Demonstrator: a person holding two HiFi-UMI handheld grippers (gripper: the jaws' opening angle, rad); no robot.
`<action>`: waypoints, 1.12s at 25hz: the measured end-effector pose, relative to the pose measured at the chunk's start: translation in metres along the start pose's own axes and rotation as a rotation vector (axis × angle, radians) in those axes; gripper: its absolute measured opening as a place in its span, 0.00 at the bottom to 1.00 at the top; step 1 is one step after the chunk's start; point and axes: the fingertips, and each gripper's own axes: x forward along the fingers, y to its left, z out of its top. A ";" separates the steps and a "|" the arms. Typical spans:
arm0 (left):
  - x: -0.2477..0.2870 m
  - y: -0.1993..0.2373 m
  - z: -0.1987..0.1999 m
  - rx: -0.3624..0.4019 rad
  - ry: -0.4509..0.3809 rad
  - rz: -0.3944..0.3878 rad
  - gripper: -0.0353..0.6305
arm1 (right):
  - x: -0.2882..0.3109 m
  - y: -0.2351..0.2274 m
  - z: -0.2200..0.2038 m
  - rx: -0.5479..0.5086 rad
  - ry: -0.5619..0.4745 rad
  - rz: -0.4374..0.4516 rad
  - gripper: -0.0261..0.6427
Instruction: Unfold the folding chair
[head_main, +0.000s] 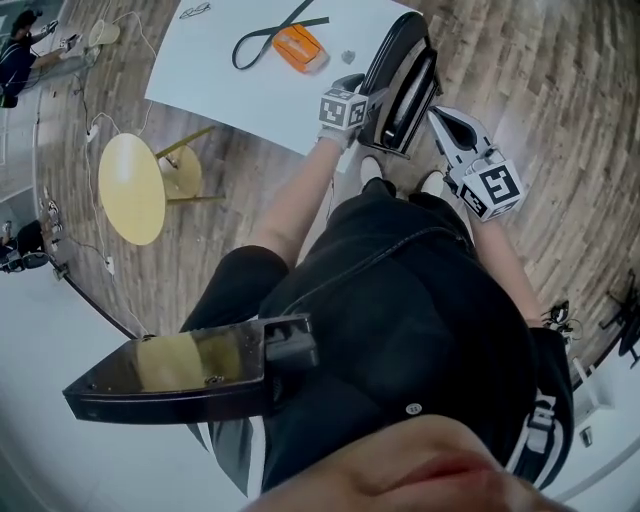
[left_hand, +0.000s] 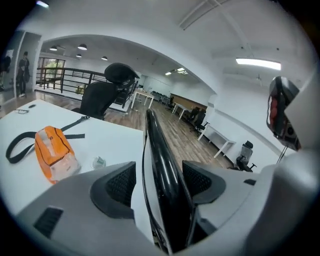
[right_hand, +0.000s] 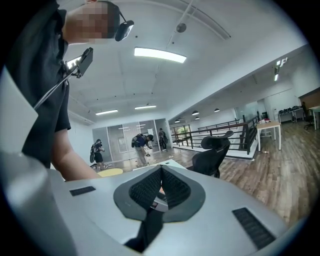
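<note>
The folded black chair (head_main: 400, 85) stands on end on the wooden floor, leaning at the corner of the white table (head_main: 220, 85). My left gripper (head_main: 372, 106) is at the chair's left side. In the left gripper view its jaws (left_hand: 159, 182) stand wide open, with the chair's glossy black edge (left_hand: 161, 165) running up between the pads; a strip of table shows between the left pad (left_hand: 117, 184) and the chair. My right gripper (head_main: 442, 122) hovers just right of the chair, apart from it. Its pads (right_hand: 161, 187) are shut together with nothing held.
On the table lie an orange pouch (head_main: 298, 46) and a black strap (head_main: 262, 38). A round yellow stool (head_main: 132, 188) stands on the floor at left. A black office chair (left_hand: 107, 92) is beyond the table. Several people (right_hand: 142, 145) stand far off.
</note>
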 end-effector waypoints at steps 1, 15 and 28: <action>0.001 0.001 -0.001 0.008 0.019 0.009 0.47 | 0.000 -0.001 0.000 0.003 -0.001 -0.005 0.05; 0.015 -0.006 -0.003 0.028 0.112 0.010 0.20 | -0.004 -0.012 -0.004 0.034 0.009 -0.057 0.05; 0.022 -0.035 0.001 0.044 0.146 0.038 0.19 | -0.029 -0.044 -0.054 0.239 0.082 -0.223 0.05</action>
